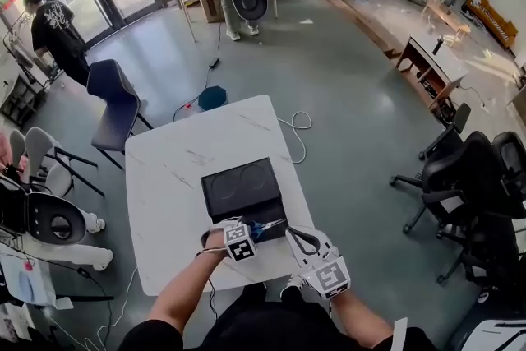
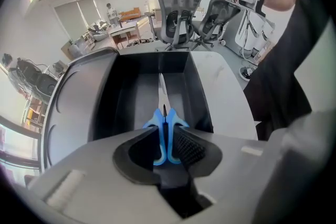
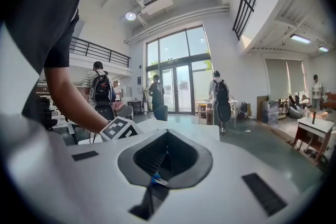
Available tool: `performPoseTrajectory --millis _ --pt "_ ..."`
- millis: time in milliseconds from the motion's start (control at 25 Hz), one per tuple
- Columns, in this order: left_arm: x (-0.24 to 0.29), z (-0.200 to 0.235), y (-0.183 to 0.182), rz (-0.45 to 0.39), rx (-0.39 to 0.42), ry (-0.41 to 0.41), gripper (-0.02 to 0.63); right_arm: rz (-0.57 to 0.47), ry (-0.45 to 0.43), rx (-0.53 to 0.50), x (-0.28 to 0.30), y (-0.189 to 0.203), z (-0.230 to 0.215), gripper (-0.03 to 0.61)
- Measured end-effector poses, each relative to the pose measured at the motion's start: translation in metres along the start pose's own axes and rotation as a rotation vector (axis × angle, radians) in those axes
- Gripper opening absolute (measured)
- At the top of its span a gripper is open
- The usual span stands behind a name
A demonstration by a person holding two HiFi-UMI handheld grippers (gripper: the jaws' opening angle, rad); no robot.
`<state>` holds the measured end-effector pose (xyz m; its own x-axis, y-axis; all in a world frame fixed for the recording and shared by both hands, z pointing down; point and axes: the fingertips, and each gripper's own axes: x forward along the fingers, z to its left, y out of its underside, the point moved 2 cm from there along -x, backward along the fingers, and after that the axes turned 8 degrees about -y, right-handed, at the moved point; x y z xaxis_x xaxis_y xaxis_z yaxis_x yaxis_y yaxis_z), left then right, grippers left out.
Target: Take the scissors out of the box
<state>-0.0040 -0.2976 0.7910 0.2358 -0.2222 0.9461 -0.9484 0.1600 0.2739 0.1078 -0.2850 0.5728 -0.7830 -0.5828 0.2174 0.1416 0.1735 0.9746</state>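
Observation:
The scissors (image 2: pixel 164 134), blue-handled with the blades closed, lie along the bottom of the black box (image 2: pixel 199 97). My left gripper (image 2: pixel 165 147) points steeply down into the box, and its pads press on the handle loops from both sides. In the head view the left gripper (image 1: pixel 246 231) stands over the box (image 1: pixel 238 216) near the front edge of the table, with a bit of blue from the scissors (image 1: pixel 259 229) beside it. My right gripper (image 1: pixel 301 241) hangs just right of the box, nearly level, its jaws together and empty; it (image 3: pixel 167 157) looks across the table.
The open box lid (image 1: pixel 242 185) lies flat behind the box on the white table (image 1: pixel 164 177). A dark blue chair (image 1: pixel 111 99) stands at the far left corner, black office chairs (image 1: pixel 460 177) to the right. A white cable (image 1: pixel 297 136) trails on the floor. People stand farther back.

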Motion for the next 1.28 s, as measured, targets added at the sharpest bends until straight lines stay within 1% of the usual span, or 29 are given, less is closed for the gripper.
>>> performPoseTrajectory --millis 280,440,560,680,840,920,1040,1280 --pt "-0.018 0.006 0.002 -0.021 0.023 -0.075 0.094 -0.023 0.01 0.008 0.002 0.0 0.004 0.008" --pt "-0.042 0.012 -0.003 -0.062 0.006 -0.139 0.094 -0.038 0.01 0.0 0.003 -0.005 0.006 0.006" --pt "-0.054 0.012 -0.007 -0.104 -0.022 -0.17 0.094 -0.045 0.015 -0.007 0.001 -0.005 0.003 0.008" --pt "-0.074 0.015 -0.01 -0.161 -0.082 -0.21 0.094 -0.056 0.032 -0.014 -0.001 -0.01 0.0 0.008" --pt "-0.101 0.021 -0.011 -0.269 -0.22 -0.262 0.094 -0.077 0.066 -0.026 -0.002 -0.02 -0.006 0.006" --pt "-0.112 0.025 -0.011 -0.309 -0.279 -0.313 0.094 -0.091 0.078 -0.028 -0.003 -0.021 -0.009 0.008" --pt "-0.128 0.031 -0.013 -0.351 -0.335 -0.398 0.094 -0.1 0.088 -0.029 -0.003 -0.024 -0.011 0.006" --pt "-0.16 0.042 -0.017 -0.471 -0.484 -0.493 0.094 -0.127 0.095 -0.032 0.003 -0.031 -0.012 0.008"
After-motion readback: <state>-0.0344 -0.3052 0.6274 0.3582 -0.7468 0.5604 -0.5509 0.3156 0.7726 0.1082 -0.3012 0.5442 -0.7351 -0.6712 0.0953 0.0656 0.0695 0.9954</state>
